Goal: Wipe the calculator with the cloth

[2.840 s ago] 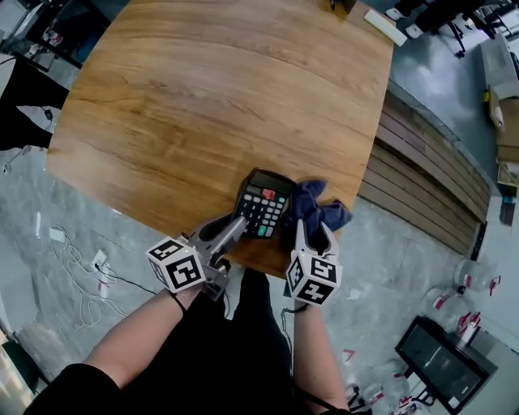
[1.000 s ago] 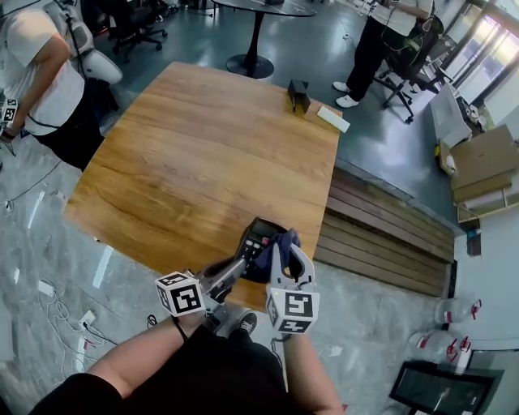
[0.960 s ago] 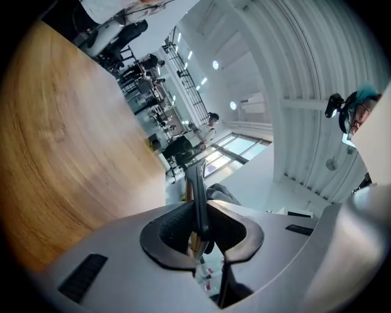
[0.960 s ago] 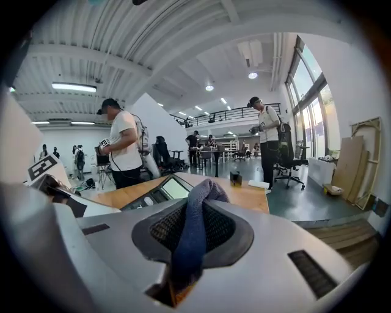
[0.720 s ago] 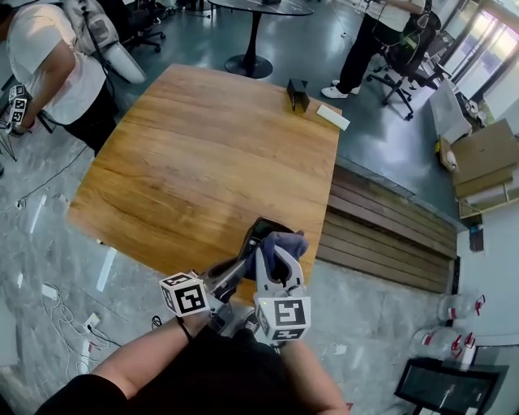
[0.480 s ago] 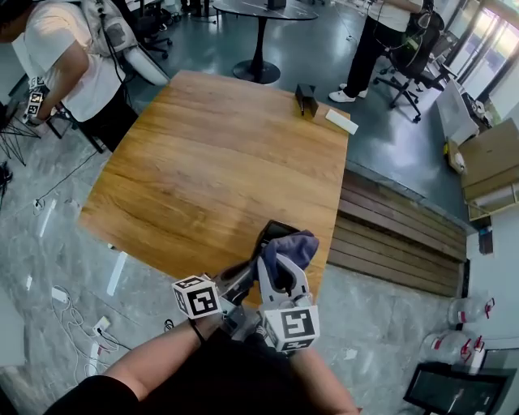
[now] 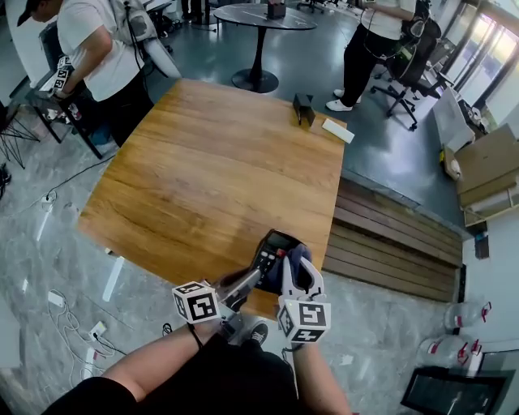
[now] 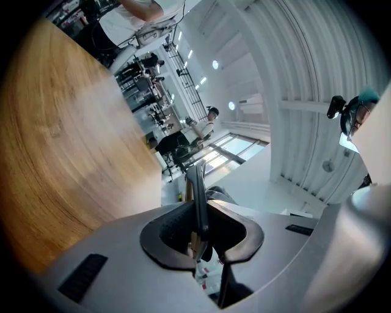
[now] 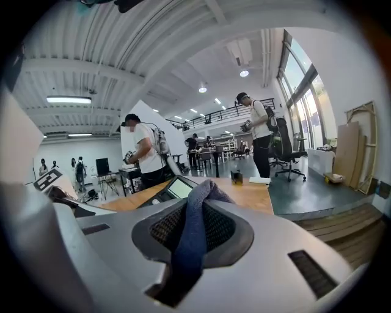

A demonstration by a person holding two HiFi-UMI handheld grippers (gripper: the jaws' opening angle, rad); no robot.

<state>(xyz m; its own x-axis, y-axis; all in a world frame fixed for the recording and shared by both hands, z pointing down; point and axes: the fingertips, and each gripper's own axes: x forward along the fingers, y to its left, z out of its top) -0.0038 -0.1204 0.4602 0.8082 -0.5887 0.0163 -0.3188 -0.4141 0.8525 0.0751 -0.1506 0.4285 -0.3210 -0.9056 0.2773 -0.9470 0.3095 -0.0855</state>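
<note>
Gripping calculator (image 7: 270, 248) in left jaws, cloth (image 9: 194, 232) in right jaws, now drawn off its keys.

No print is legible, even on the calculator (image 7: 270, 253).

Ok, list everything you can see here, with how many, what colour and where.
table: one, light wood, centre of the head view.
calculator: one, black, at the table's near edge.
cloth: one, dark blue, by the calculator's right side.
box: one, dark, at the table's far edge.
slab: one, white, flat, beside the box.
round table: one, dark, beyond the wooden one.
people: two, standing past the far corners.
cardboard: several sheets, brown, on the floor at right.
left tool: one, grey, shut on the calculator's edge.
right tool: one, grey, shut on the cloth.
</note>
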